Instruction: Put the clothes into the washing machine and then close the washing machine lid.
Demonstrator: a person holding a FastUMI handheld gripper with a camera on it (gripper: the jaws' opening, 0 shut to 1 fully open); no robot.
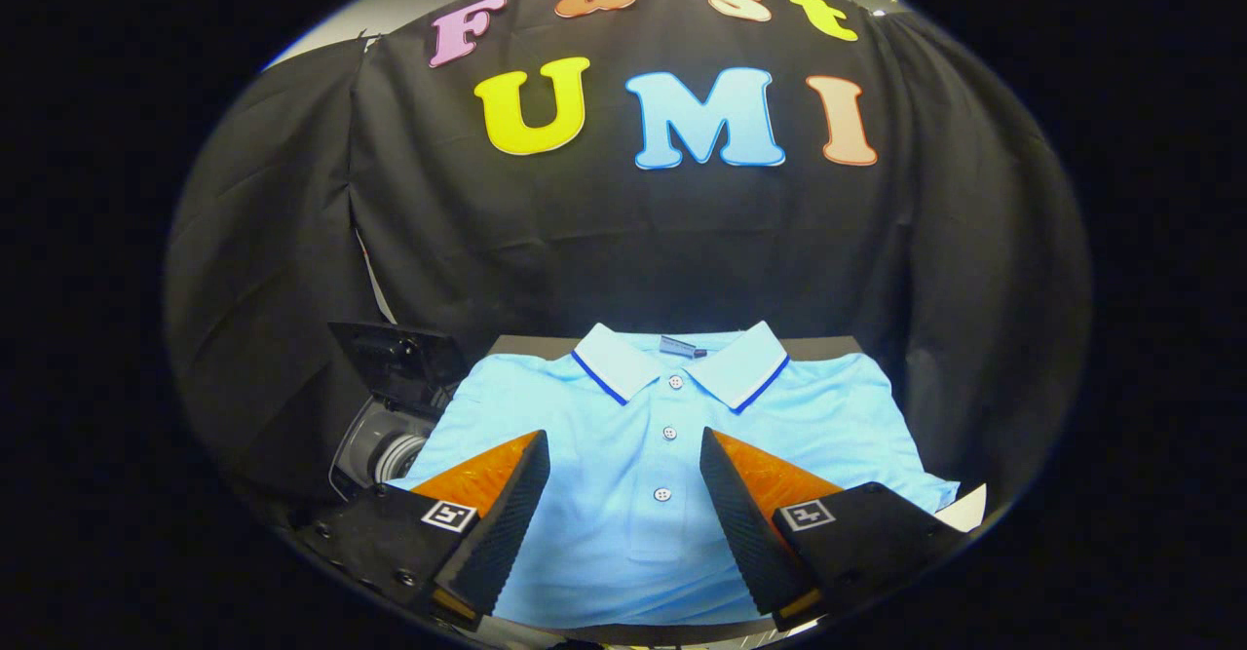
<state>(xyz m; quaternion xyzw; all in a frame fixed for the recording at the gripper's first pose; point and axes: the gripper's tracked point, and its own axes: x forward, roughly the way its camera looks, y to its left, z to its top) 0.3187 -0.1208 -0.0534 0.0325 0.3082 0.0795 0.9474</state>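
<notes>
We are holding the gripper (623, 455) over a light blue polo shirt (672, 455), and its two fingers stand well apart with nothing clamped between them. The shirt lies flat and folded on a dark table (828, 343), buttoned front up, and it sits directly under and ahead of us: the button placket runs between the fingers toward twelve o'clock, ending at the collar (679, 367) just beyond the fingertips. So the shirt's long axis lines up with our own pointing direction, collar far, hem near. The washing machine (390, 406) is off at about nine to ten o'clock from the fingers, beside the shirt's left shoulder and lower than the table top; we see a dark raised lid and a round drum opening below it, partly hidden by the left finger. As we judge it, the step in hand is the first grasp, and the shirt has not yet been lifted. The coming move turns on this: we go down onto cloth that is straight ahead, pinch a fold near the placket, then carry it leftward to the opening. A flat shirt gives little to bite, so we may need to bunch it first.
</notes>
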